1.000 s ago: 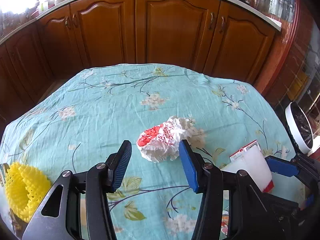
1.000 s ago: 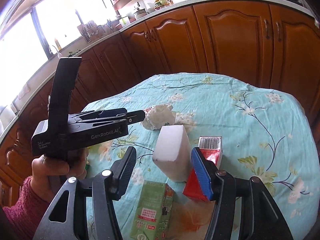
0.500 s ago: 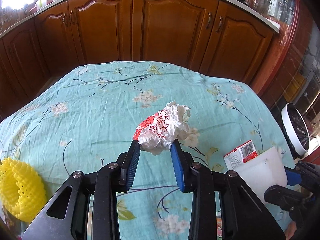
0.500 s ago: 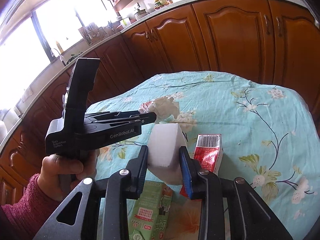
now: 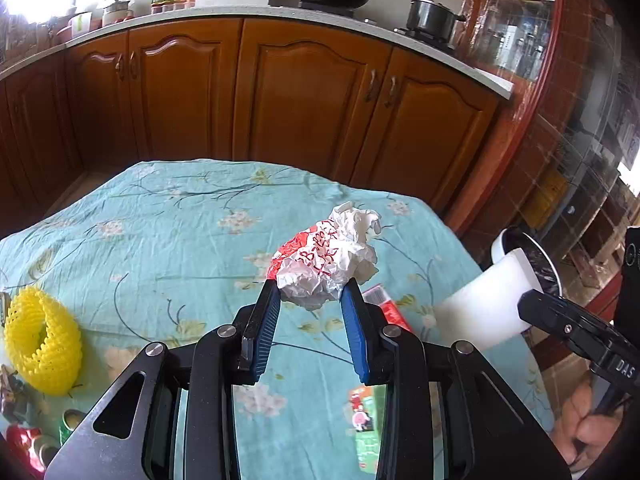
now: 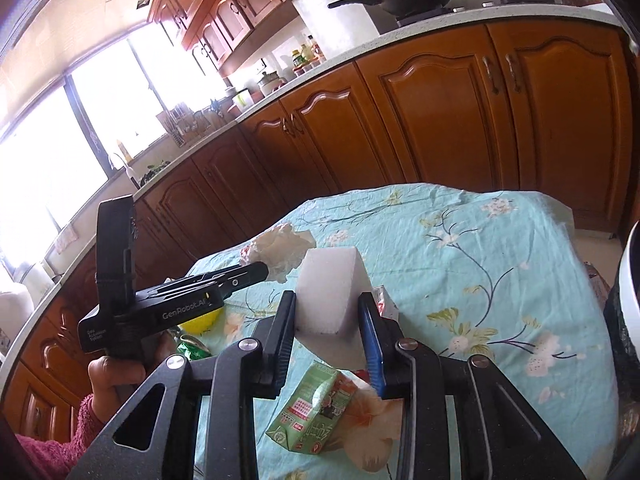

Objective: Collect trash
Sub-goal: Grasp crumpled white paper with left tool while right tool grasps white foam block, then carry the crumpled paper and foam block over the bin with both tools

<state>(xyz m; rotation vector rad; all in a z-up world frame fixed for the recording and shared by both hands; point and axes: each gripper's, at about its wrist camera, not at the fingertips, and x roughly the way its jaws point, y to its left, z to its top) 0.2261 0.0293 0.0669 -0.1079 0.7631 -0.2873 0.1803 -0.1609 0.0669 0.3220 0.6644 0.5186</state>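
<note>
Floral-clothed worktop (image 5: 168,224) spread out below both claws. Left claw (image 5: 310,300), angled downward, clamped on a crumpled red-printed wrapper (image 5: 326,262) held clear above the cloth. Right claw (image 6: 330,320), tilted down less steeply, squeezing a white foam block (image 6: 330,292). Green carton (image 6: 314,412) lying flat just under the right claw.

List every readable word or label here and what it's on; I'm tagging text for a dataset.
"GenRobot.AI": side of the left gripper.
"DAS": body of the right gripper, cut off.
Small white print on the left gripper's handle: too small.
Red writing on the crumpled wrapper: illegible.
Green carton print: too small.
</note>
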